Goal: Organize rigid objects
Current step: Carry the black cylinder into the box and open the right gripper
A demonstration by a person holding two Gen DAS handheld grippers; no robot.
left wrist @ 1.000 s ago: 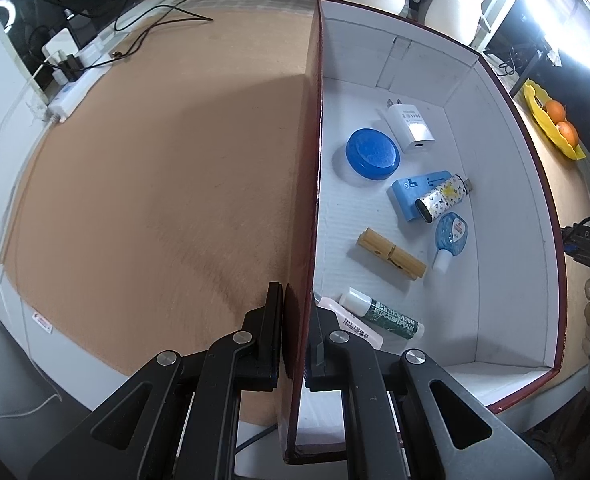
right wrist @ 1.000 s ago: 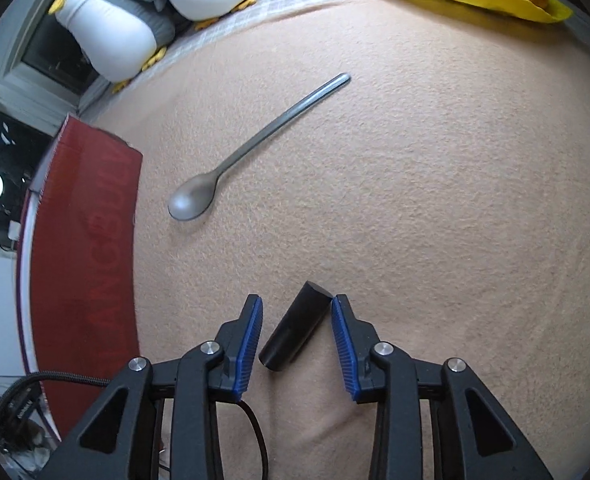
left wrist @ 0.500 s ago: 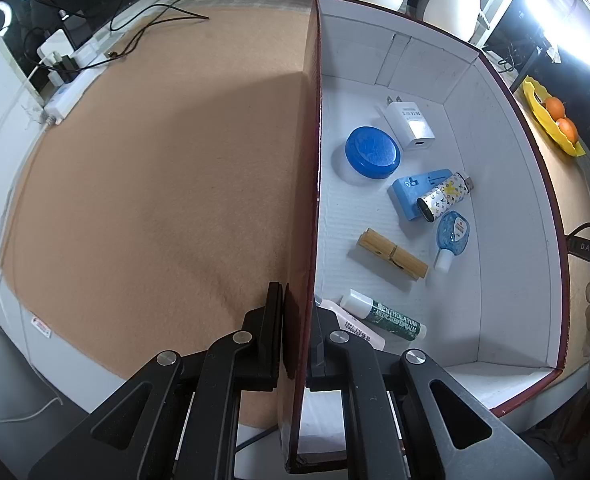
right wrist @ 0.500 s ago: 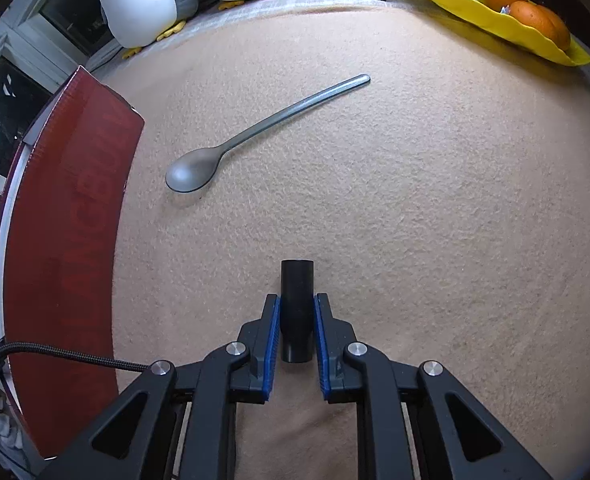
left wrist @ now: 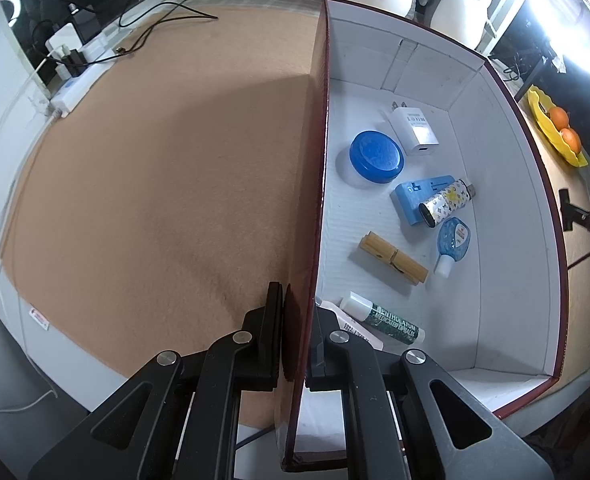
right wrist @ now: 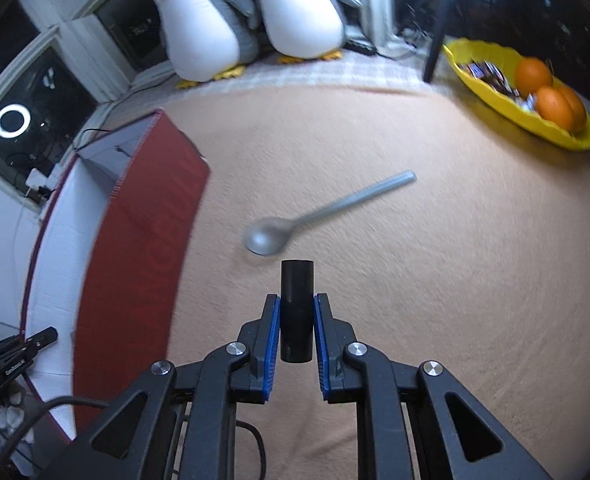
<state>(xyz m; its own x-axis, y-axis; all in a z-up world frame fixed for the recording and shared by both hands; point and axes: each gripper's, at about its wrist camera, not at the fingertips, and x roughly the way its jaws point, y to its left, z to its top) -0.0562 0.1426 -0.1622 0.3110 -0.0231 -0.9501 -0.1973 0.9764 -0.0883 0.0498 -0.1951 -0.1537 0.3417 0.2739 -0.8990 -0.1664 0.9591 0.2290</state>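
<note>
With the right gripper (right wrist: 297, 322) pinching the black cylinder (right wrist: 297, 312), carry it level toward the red box (right wrist: 135, 240) at 9 o'clock, while the left gripper (left wrist: 297, 344), clamped on its wall, steadies it.

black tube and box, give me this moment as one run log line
left gripper: shut on box wall | right gripper: shut on black tube, lifted off mat | spoon: on mat

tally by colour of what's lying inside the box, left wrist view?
Blue: 3 – round lid, flat case, correction tape
White: 2 – charger, tube
Wood: 1 – clothespin
Green: 1 – lip balm
Patterned: 1 – lighter
Total: 8
</note>
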